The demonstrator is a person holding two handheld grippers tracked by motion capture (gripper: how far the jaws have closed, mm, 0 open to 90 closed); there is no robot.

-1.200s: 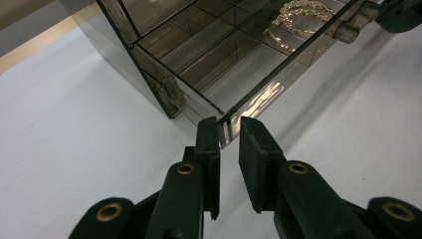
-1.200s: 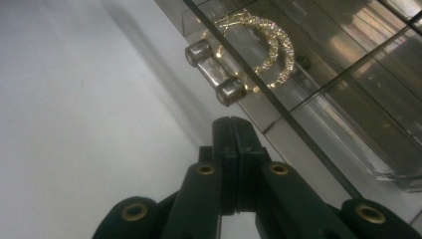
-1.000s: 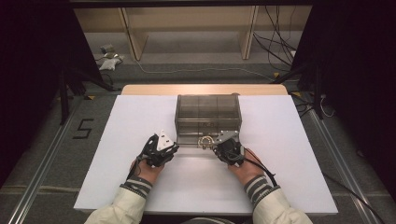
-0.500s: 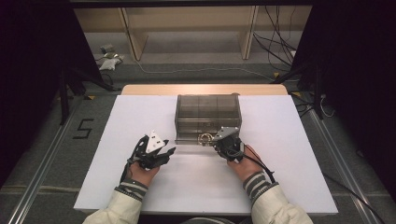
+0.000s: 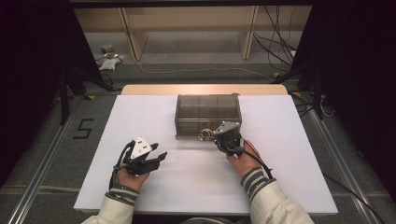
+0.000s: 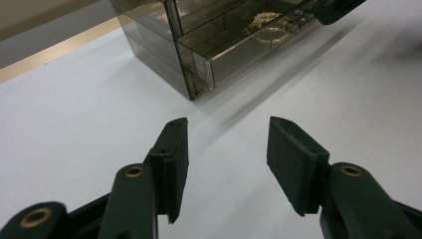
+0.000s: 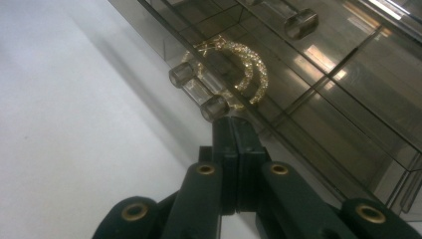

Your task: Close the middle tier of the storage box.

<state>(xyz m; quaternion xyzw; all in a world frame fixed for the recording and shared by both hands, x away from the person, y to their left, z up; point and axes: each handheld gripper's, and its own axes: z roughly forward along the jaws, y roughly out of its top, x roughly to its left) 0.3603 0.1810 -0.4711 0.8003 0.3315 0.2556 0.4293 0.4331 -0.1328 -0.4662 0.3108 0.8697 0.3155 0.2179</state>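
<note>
smoked clear box (image 5: 208, 113) sits mid-table toward the far side of the white mat (image 5: 140, 116), and its bottom drawer (image 7: 278, 74) holds two glittery gold hoops (image 7: 244, 64), right behind the clear knob (image 7: 199, 92). right gripper (image 5: 223, 138) has its jaws pressed together with nothing between them, tips right up at the drawer front by that knob, while the left gripper (image 5: 159, 157) hangs near-left of the box, jaws just been opening, about half spread and empty. plenty of bare mat on the left and near sides.
</note>
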